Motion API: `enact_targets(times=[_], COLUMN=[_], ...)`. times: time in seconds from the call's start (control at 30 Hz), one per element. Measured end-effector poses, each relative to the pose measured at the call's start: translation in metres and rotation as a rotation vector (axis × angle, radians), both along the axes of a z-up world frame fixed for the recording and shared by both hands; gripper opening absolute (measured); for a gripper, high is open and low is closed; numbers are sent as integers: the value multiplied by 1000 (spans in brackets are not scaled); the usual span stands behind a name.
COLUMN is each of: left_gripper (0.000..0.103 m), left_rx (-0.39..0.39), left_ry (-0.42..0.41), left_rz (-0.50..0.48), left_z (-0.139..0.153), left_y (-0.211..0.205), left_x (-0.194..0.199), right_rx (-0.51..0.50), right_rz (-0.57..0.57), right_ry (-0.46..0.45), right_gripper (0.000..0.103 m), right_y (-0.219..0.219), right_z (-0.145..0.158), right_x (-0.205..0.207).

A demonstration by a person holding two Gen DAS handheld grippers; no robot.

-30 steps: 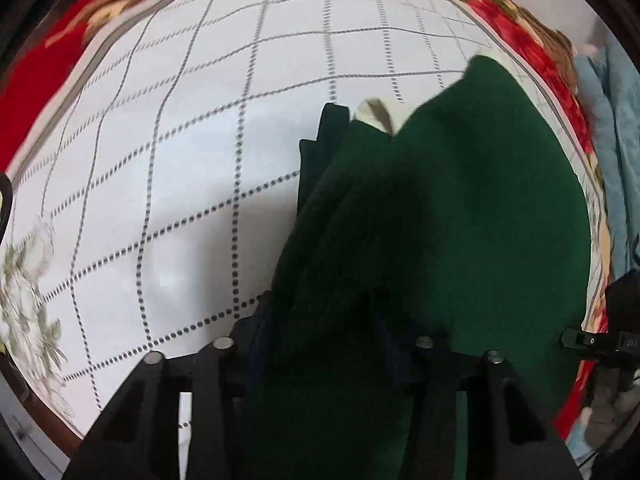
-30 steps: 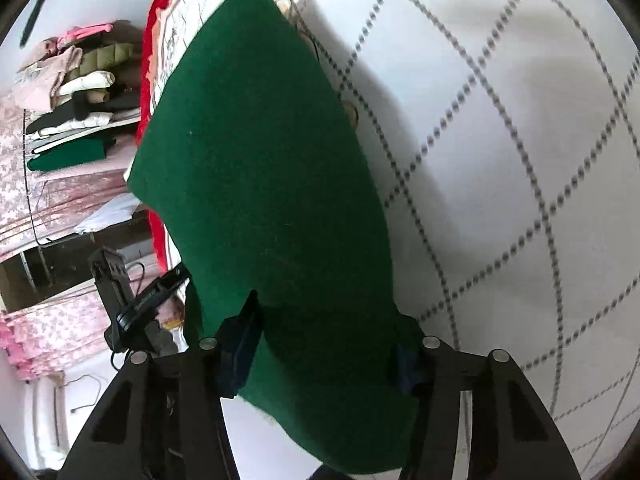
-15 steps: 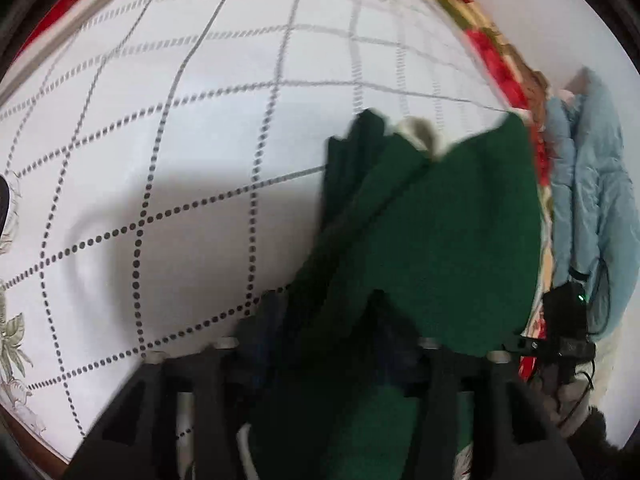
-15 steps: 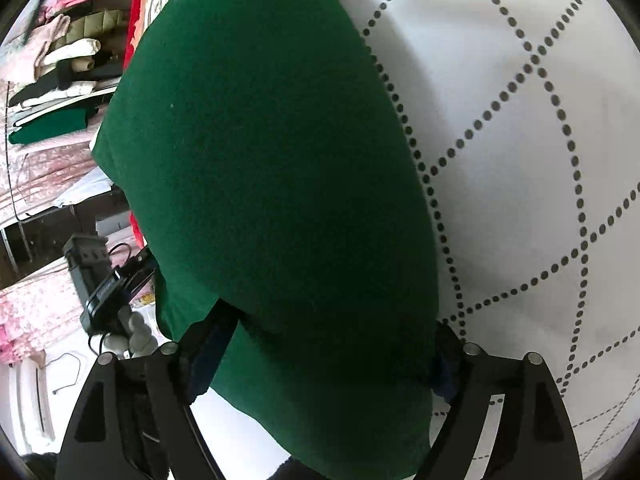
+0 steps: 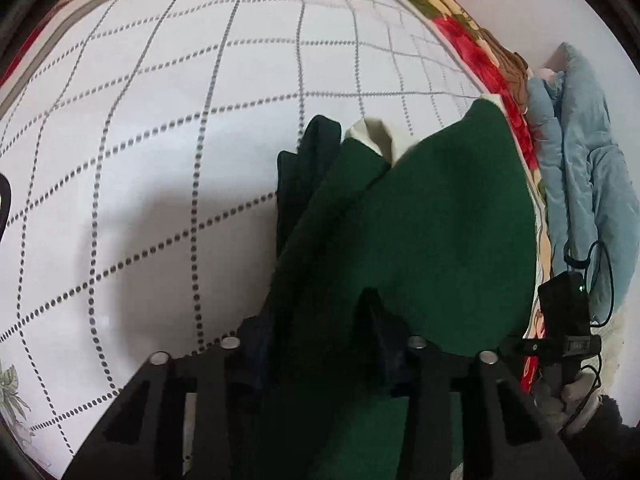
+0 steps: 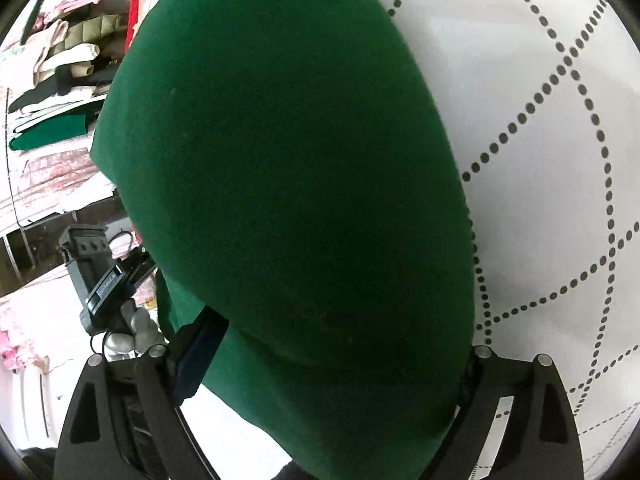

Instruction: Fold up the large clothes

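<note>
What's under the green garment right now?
The white dotted-grid sheet shows around the green garment; a cream collar peeks out. Whatever lies directly beneath is covered.
</note>
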State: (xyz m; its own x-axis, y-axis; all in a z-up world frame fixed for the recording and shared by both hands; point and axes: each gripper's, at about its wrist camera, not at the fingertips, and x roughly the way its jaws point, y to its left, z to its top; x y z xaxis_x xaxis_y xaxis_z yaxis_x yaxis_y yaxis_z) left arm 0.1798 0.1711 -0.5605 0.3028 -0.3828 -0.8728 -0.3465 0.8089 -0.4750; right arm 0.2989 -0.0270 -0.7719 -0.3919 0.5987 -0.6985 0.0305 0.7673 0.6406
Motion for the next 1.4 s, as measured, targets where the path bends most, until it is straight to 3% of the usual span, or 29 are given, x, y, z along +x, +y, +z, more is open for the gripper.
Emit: enact_targets(times=[0.13, 0.2, 0.33, 0.37, 0.4, 0.47, 0.53, 0.57, 0.63, 0.67, 0.7, 0.8, 0.9, 1.1, 1.27, 1.4], left_gripper=[24, 22, 23, 31, 47, 57, 56, 46, 36, 26, 21, 17, 16, 11, 10, 11], left_rx=[10, 17, 30, 19, 17, -39, -76, -69, -24, -5, -1, 23, 48, 81, 88, 100], left_ry=[-27, -43, -29, -17, -3, 21, 10, 2, -17, -27, -38, -60, -73, -114, -195, -178], left_rz=[-13, -43, -86, -84, -81, -59, -41, -57, -81, -79, -73, -69, -81, -110, -138, -172], left_z=[9, 16, 9, 2, -5, -23, -28, -26, -18, -12, -7, 7, 19, 52, 93, 96], left_y=[-4, -10, -16, -16, -14, -6, -2, -5, -13, -15, -15, -16, -16, -12, -4, -5], left_x=[5, 9, 20, 23, 25, 30, 33, 35, 36, 36, 37, 39, 45, 57, 80, 113], right_rx=[40, 95, 186, 149, 115, 76, 124, 151, 161, 167, 175, 214, 248, 297, 341, 326], right_rz=[-25, -56, -84, -70, -70, -59, -73, -113, -148, -156, -170, -234, -271, -293, -302, -313], right_ry=[-7, 1, 50, 51, 49, 17, 14, 24, 6, -3, -16, -21, -30, -113, -182, -216], right_gripper=[73, 58, 53, 58, 66, 78, 90, 99, 101, 96, 70, 50, 43, 40, 39, 38], right_y=[-12, -25, -46, -47, -48, -44, -37, -34, -28, -29, -32, -40, -42, -43, -49, -56], right_z=[7, 14, 24, 20, 17, 6, -3, -7, -5, -4, -1, 13, 34, 88, 129, 146], right_x=[-7, -13, -33, -39, -42, -46, -44, -41, -39, -39, -40, -48, -54, -52, -21, 9])
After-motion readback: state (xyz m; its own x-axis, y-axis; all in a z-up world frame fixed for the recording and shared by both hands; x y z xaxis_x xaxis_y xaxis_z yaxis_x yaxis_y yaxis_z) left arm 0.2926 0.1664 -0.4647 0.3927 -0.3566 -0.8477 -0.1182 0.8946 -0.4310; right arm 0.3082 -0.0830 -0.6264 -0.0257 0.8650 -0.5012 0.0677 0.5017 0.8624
